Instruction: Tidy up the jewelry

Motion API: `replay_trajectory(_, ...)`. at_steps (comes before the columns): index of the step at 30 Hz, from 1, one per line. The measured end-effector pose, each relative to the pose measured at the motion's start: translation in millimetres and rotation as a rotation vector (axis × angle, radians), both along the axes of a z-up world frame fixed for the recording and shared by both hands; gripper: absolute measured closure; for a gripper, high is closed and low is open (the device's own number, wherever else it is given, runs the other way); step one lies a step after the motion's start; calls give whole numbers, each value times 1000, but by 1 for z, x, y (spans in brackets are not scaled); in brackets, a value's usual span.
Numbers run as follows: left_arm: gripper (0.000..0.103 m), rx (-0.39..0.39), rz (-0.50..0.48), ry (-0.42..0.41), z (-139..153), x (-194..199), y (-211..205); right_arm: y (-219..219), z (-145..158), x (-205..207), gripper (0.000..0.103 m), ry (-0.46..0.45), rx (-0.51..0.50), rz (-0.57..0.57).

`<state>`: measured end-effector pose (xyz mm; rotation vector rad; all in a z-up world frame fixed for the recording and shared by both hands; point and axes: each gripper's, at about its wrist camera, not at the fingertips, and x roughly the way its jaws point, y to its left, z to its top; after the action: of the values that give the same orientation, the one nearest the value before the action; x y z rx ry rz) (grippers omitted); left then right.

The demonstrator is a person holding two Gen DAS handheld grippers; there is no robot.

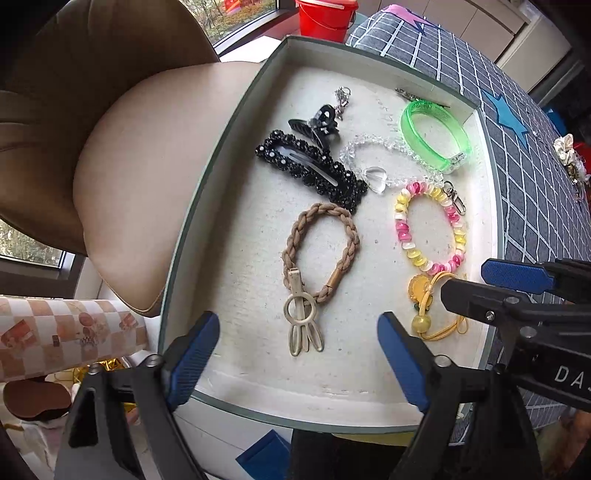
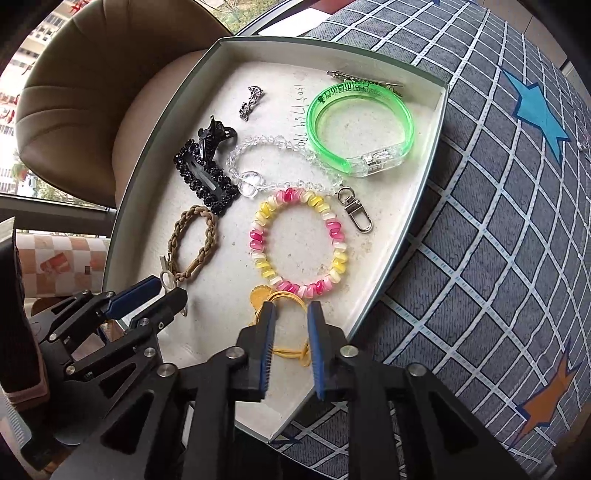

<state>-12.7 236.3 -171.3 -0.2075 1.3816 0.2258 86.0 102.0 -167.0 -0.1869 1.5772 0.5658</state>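
A shallow box (image 1: 207,206) (image 2: 122,206) with a white liner holds the jewelry. My left gripper (image 1: 298,321) (image 2: 155,297) points down, open wide, straddling the beige charm of a brown braided hair tie (image 1: 351,236) (image 2: 210,236) without touching it. My right gripper (image 2: 291,310) (image 1: 463,279) is open over a yellow cord charm (image 2: 291,354) (image 1: 421,288); the cord lies between its pads, unpressed. A pink and yellow bead bracelet (image 1: 402,229) (image 2: 258,236), a green bangle (image 1: 413,125) (image 2: 402,118), a clear bead chain (image 1: 375,177) (image 2: 251,184) and a black beaded clip (image 1: 321,177) (image 2: 192,166) lie further in.
The box rests on a grey checked cloth with stars (image 1: 524,177) (image 2: 498,258). A tan padded chair (image 1: 122,184) (image 2: 92,92) stands at its left edge. A black claw clip (image 1: 317,125), a silver clasp (image 2: 356,214) and a metal clip (image 2: 354,79) also lie in the box. A red bucket (image 1: 325,16) stands behind.
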Motion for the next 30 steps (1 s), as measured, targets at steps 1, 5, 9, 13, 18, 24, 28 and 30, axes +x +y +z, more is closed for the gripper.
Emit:
replay_trajectory(1,8,2,-9,-6,2,1,-1,0,1,-1,50,-4,8,2)
replay_trajectory(5,8,9,-21,2,4,5,-3,-1,7,-1,50,-26,9,-2)
replay_trajectory(9,8,1,-7,3,7,5,-1,-4,18,3,50,-40,13,-12)
replay_trajectory(13,7,21,-17,4,12,2,-2,0,25,6,47,-55,-13,3)
replay_trajectory(18,0,38,-28,29,14,-2,-4,0,32,6,44,-53,-12,-3)
replay_trajectory(24,0,76,-23,13,17,-13,-7,-3,38,4,35,-60,-24,-4)
replay_trajectory(28,0,75,10,24,17,-18,-1,-4,43,1,28,-70,-44,6)
replay_trajectory(30,0,69,26,27,20,-20,2,-3,45,-2,24,-80,-45,11)
